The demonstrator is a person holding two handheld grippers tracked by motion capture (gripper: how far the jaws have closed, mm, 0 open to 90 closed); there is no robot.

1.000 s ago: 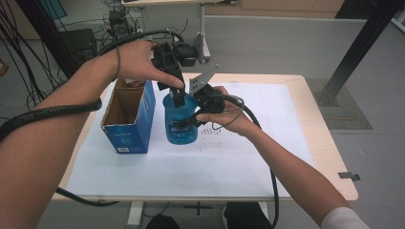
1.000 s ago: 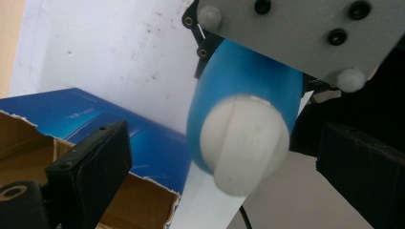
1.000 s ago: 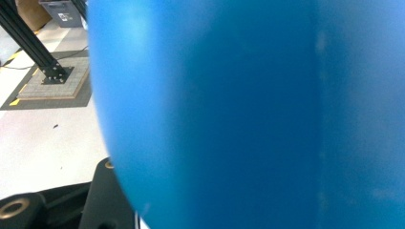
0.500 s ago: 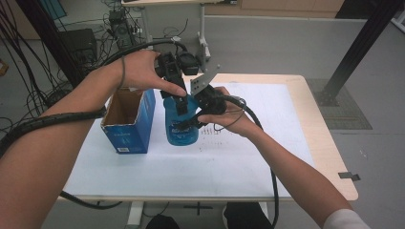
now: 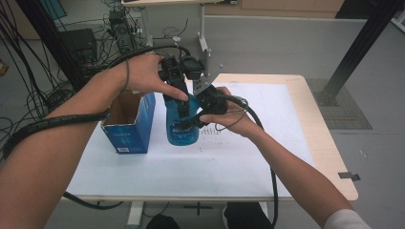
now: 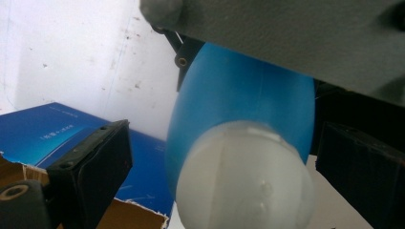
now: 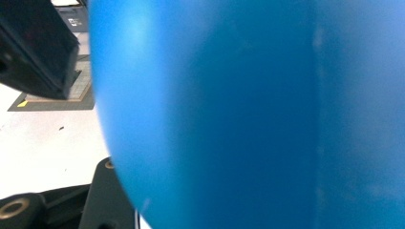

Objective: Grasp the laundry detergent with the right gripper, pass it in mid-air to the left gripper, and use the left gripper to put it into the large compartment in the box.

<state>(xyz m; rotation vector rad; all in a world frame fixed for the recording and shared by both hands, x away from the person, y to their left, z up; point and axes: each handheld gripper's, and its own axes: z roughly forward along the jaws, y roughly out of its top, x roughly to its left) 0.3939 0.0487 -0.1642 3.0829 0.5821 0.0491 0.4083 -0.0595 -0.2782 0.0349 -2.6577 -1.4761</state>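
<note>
A blue plastic bottle (image 5: 183, 130) stands upright near the middle of the white-topped table (image 5: 267, 157). My right gripper (image 5: 192, 123) comes in from the right and is shut on the bottle's body, whose blue wall (image 7: 262, 114) is pressed close in the right gripper view. My left gripper (image 5: 184, 102) points down over the bottle's top. In the left gripper view its jaws stand open on either side of the whitish cap (image 6: 243, 176), with a gap at each side. Below the cap the blue body (image 6: 239, 100) widens out.
An open blue cardboard box (image 5: 129, 126) stands just left of the bottle, and its flap edge (image 6: 43, 129) lies beside my left jaw. Bundled cables lie on the floor at the back left. A black post rises at the far right.
My left hand has shifted slightly over the bottle's top. The right hand and the bottle have kept still.
</note>
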